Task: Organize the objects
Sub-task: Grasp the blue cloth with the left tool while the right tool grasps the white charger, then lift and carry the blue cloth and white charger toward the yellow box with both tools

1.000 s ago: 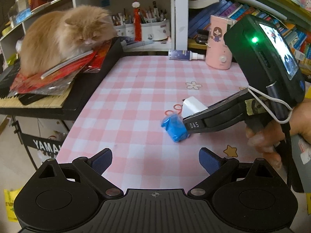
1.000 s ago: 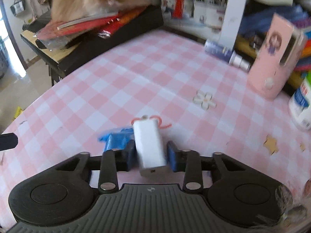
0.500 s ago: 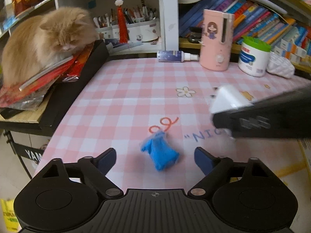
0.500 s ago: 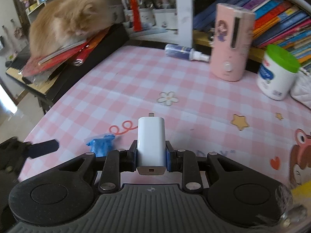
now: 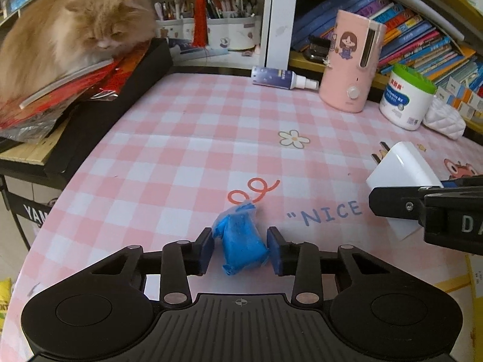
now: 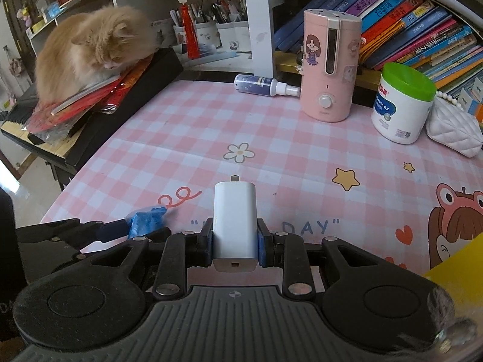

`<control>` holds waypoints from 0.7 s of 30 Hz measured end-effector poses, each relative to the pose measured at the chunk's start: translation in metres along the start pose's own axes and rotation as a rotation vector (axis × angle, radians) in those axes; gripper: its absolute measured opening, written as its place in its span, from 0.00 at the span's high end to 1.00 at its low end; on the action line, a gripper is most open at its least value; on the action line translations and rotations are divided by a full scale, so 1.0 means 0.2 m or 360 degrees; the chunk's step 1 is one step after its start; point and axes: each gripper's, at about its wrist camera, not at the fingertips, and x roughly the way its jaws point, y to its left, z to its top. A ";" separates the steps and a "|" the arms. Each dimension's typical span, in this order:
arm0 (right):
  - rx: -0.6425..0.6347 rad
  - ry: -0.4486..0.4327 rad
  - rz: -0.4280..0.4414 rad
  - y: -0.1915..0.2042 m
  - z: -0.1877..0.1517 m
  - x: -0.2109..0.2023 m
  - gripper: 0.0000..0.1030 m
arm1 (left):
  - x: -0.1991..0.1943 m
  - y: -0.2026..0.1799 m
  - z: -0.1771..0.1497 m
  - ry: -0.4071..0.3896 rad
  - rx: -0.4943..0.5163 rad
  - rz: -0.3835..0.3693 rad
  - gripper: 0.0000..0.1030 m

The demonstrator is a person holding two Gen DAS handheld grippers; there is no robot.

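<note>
Two pickups for sorting. Pinched by its flat sides in the right gripper's [image 6: 235, 242] narrow-set fingers, clear of the pink checked table [image 6: 271, 126] for carrying: white wall charger [image 6: 235, 220]. Just closing to a narrow gap onto the blue wrapped packet [image 5: 241, 241] lying on the table: left gripper [image 5: 240, 250] fingers.

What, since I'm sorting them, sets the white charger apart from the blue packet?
The white charger is hard, boxy and smooth; the blue packet is soft and crumpled. The charger is clamped in the right gripper; the packet lies on the tablecloth. Both are small.
</note>
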 end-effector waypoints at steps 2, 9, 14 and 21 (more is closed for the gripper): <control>-0.0007 -0.0003 -0.0004 0.01 -0.01 -0.01 0.76 | -0.05 0.02 0.00 -0.0017 -0.0018 -0.0023 0.66; -0.0039 -0.0016 -0.0026 0.05 -0.06 -0.10 0.76 | -0.30 0.08 -0.07 -0.0104 -0.0059 -0.0105 0.67; -0.0095 -0.0010 -0.0028 0.10 -0.15 -0.20 0.76 | -0.49 0.14 -0.16 -0.0137 -0.0073 -0.0153 0.67; -0.0104 0.0005 -0.0023 0.20 -0.31 -0.35 0.76 | -0.67 0.20 -0.28 -0.0155 -0.0101 -0.0174 0.67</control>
